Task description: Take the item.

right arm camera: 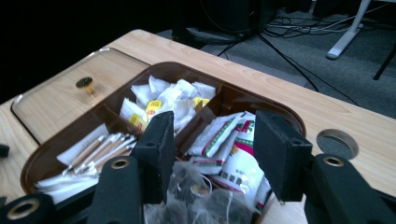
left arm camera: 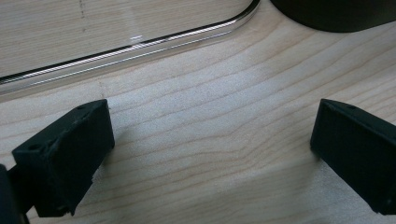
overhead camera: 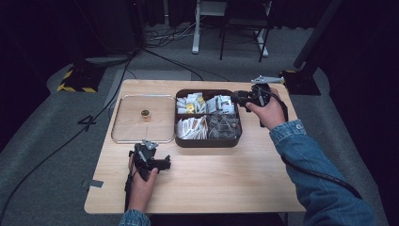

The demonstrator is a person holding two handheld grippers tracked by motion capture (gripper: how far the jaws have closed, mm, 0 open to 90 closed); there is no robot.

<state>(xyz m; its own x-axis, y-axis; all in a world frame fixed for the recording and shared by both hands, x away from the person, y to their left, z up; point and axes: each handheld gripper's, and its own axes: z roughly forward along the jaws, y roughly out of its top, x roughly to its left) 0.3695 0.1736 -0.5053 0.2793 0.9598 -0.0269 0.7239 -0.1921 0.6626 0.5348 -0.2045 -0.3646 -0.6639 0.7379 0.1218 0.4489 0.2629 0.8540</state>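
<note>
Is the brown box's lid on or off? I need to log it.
Off. The clear lid lies flat on the table left of the brown box, whose packets are uncovered.

The person wears a blue denim jacket with buttoned cuffs; the right sleeve (overhead camera: 320,174) is long and creased. Each hand carries a black plastic two-jaw gripper, left (overhead camera: 162,164) and right (overhead camera: 235,98), with square matte black pads (right arm camera: 161,144), brass-ringed screw holes, a grey three-cornered top plate and a black trailing cable.

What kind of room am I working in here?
Probably a lab or recording studio, not a kitchen: black curtains, a hazard-striped stand base and loose floor cables surround one wooden table holding a sachet tray.
</note>
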